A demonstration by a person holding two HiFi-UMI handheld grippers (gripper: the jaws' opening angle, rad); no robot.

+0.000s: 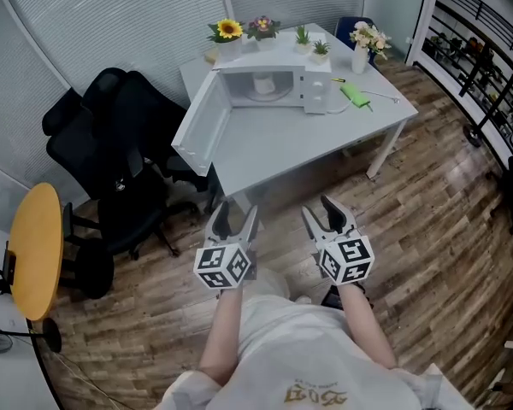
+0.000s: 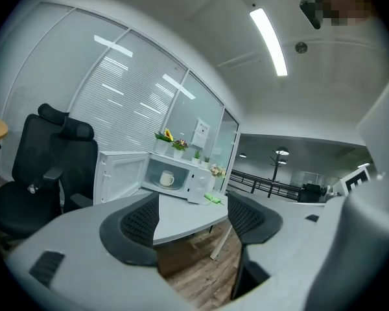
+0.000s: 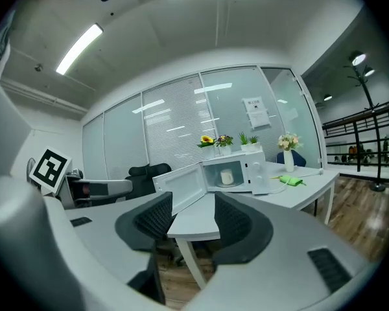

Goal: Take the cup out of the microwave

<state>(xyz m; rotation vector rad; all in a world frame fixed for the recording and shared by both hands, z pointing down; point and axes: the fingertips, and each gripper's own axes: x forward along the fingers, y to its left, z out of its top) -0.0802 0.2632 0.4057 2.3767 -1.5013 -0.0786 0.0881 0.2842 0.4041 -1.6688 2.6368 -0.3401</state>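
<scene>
A white microwave stands on the white table with its door swung wide to the left. Inside it sits a white cup, also seen as the cup in the left gripper view and the cup in the right gripper view. Both grippers hover over the floor, well short of the table's near edge. My left gripper is open with nothing between its pads. My right gripper is open and empty too.
Black office chairs stand left of the table, close to the open door. A yellow round table is at far left. Potted flowers, a vase and a green object sit around the microwave. Black railing runs along the right.
</scene>
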